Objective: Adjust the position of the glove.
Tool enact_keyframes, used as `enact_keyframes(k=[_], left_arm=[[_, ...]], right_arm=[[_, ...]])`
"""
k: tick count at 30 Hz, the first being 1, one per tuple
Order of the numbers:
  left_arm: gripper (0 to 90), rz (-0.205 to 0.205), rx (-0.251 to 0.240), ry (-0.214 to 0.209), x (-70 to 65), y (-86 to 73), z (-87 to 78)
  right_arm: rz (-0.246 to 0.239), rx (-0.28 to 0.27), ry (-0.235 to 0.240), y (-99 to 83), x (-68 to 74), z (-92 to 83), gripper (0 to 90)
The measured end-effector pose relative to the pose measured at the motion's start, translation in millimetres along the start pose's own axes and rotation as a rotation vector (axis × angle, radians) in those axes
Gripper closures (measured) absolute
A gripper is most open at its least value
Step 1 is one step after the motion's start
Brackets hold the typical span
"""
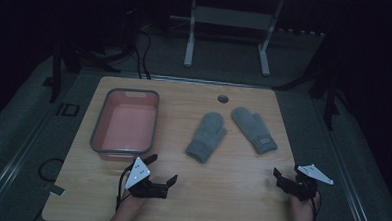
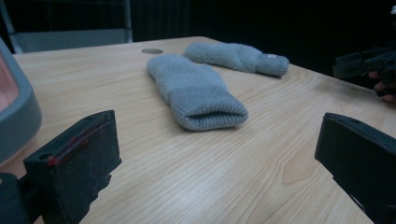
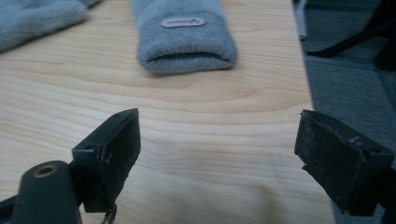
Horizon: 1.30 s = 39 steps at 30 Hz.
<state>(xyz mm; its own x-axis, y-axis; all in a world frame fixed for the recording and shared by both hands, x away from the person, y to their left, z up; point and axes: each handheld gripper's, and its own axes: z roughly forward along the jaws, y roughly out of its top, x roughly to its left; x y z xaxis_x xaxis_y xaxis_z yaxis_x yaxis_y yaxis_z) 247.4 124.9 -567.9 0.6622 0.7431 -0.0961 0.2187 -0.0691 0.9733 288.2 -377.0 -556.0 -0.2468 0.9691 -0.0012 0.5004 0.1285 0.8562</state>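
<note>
Now, from the high view, two grey mittens (image 1: 206, 136) (image 1: 253, 129) lie right of the pink tub (image 1: 125, 122) on the surface (image 1: 220, 191). Left gripper (image 1: 162, 170) and right gripper (image 1: 284, 177) hold nothing. Left gripper view: jaws wide, near mitten ahead. Right gripper view: wide open too. Soft wool could slip from a thin pinch.

The left mitten (image 3: 37, 18) and the basin (image 2: 14, 112) are cut off by frame edges.
</note>
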Motion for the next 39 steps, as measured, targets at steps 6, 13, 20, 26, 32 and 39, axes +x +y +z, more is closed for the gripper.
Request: enact_keyframes(k=[6, 13, 20, 26, 32, 39], left_arm=[[0.3, 0.013, 0.007, -0.005, -1.1, -0.6, 1.4], [0.3, 0.028, 0.006, 0.002, -1.0, -1.5, 1.3], [0.3, 0.025, -0.008, 0.004, -1.2, -1.3, -0.3], [0.3, 0.015, -0.007, 0.005, -0.4, -0.7, -1.3], [0.4, 0.007, -0.007, 0.001, 0.0, -1.1, -1.2], [0.4, 0.001, -0.003, 0.003, 0.5, -1.3, -1.5]], right_arm=[[-0.034, 0.018, 0.045, 1.6, 2.8, 2.3, 14.5], [-0.036, 0.007, 0.073, 12.2, 5.6, -2.4, 16.5], [-0.076, 0.03, 0.098, 31.5, 10.5, -6.3, 17.1], [-0.102, 0.013, 0.16, 56.9, 16.9, 0.3, 14.3], [-0.181, 0.004, 0.148, 81.3, 26.0, 10.2, 14.4], [-0.218, 0.013, 0.193, 94.7, 39.0, 22.3, 14.5]])
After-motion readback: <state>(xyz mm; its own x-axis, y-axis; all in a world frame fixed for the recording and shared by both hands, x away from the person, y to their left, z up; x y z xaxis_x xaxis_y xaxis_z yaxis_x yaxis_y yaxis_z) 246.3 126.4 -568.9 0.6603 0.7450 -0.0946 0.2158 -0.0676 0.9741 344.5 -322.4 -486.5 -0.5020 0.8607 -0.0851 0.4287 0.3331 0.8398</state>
